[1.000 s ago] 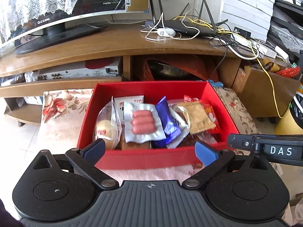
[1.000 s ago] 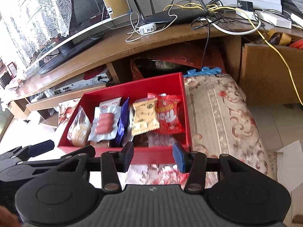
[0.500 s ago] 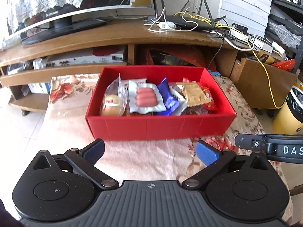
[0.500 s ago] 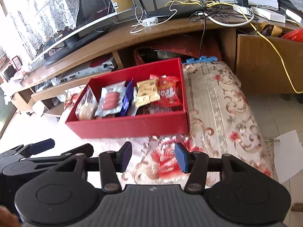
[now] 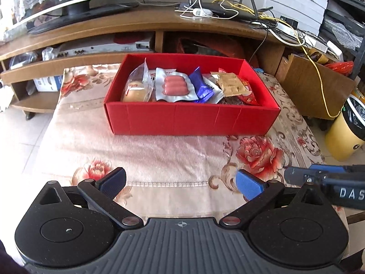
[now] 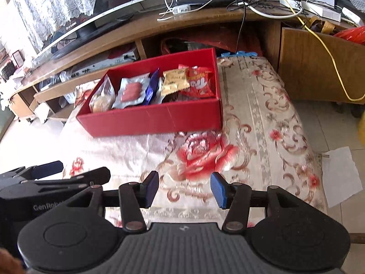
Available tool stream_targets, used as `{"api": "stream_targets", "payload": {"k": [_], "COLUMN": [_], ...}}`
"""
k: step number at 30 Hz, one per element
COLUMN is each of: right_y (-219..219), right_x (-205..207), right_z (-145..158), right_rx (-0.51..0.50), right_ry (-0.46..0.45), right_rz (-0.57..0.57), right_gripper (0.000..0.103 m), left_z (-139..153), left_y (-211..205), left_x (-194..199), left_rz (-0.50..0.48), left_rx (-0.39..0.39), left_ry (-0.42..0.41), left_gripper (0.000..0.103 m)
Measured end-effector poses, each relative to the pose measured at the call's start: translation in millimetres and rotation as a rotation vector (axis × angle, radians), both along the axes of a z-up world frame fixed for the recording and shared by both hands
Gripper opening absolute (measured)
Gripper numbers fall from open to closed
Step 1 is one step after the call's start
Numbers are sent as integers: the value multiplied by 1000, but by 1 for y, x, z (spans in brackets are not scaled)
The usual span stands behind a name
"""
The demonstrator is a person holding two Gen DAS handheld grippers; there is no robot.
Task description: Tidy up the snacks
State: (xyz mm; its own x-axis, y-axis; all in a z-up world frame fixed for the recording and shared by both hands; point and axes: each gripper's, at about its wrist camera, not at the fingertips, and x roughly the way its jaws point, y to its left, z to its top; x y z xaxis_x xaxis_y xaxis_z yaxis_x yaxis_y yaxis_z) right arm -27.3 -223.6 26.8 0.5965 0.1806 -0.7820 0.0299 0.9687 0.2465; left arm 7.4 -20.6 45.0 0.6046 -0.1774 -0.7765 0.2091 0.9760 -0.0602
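Observation:
A red box [image 5: 191,121] [image 6: 155,118] stands on the floral tablecloth [image 5: 159,150]. It holds a bagged bun [image 5: 136,91], a sausage pack [image 5: 175,86], a blue wrapper [image 5: 202,86], a tan packet [image 5: 230,83] and a red packet [image 6: 200,84]. My left gripper [image 5: 181,180] hovers over the cloth well short of the box, open wide and empty. Beside it on the right, my right gripper [image 6: 185,190] is open by a narrower gap, with nothing between its fingers. Each gripper shows at the edge of the other's view.
Behind the table runs a wooden TV stand [image 5: 141,22] with a TV, a router [image 5: 225,9] and loose cables. A wooden cabinet [image 6: 319,68] and a yellow bin [image 5: 342,137] stand to the right. A sheet of paper [image 6: 340,173] lies on the floor.
Both grippers have drawn back from the red box, which was right at their fingertips and now sits farther off with a wide stretch of cloth between. Nothing was picked up.

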Motion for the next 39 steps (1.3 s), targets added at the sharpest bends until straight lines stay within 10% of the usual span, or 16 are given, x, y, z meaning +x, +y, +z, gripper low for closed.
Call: {"api": "stream_targets", "payload": {"k": [12, 29, 39], "right_y": [4, -4, 1], "right_x": [-19, -27, -26], "right_z": [-2, -2, -2], "right_rx": [3, 34, 18], "right_ry": [4, 0, 1], "right_rz": [12, -10, 4], "right_gripper": [47, 46, 47], "left_z": [0, 10, 8], "left_y": [-4, 0, -7], "left_x": [-20, -33, -30], "left_rz": [-3, -68, -11], "left_rx": [60, -136, 5], "left_ry": [-37, -58, -96], "left_gripper": [103, 103, 103]}}
